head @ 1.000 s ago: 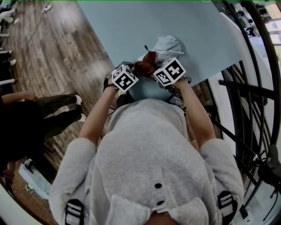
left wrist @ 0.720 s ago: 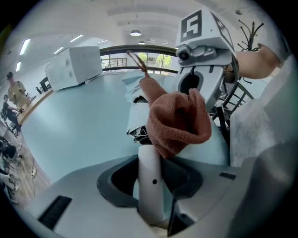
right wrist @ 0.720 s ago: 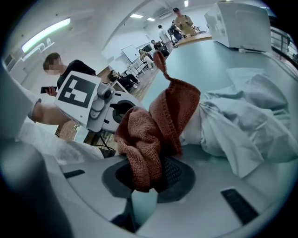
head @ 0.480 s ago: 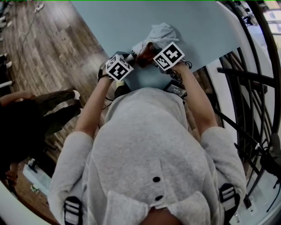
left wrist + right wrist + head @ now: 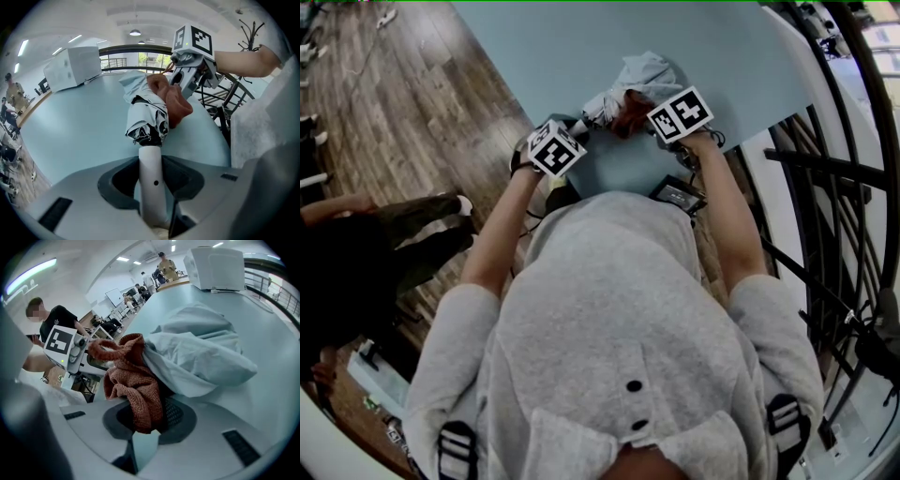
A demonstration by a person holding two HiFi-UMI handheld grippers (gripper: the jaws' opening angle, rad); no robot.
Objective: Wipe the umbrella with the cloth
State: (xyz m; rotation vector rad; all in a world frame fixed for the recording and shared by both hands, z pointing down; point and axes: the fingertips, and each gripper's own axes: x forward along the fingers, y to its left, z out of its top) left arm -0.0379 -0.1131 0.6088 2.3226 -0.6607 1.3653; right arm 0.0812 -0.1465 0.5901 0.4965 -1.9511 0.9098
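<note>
Here cloth (image 5: 133, 385) touches the umbrella (image 5: 197, 352); a white box (image 5: 213, 268) stands beyond.

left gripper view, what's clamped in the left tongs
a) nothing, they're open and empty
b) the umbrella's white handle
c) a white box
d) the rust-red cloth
B: the umbrella has its white handle clamped in the tongs of the left gripper, while the cloth is held by the right gripper.
</note>
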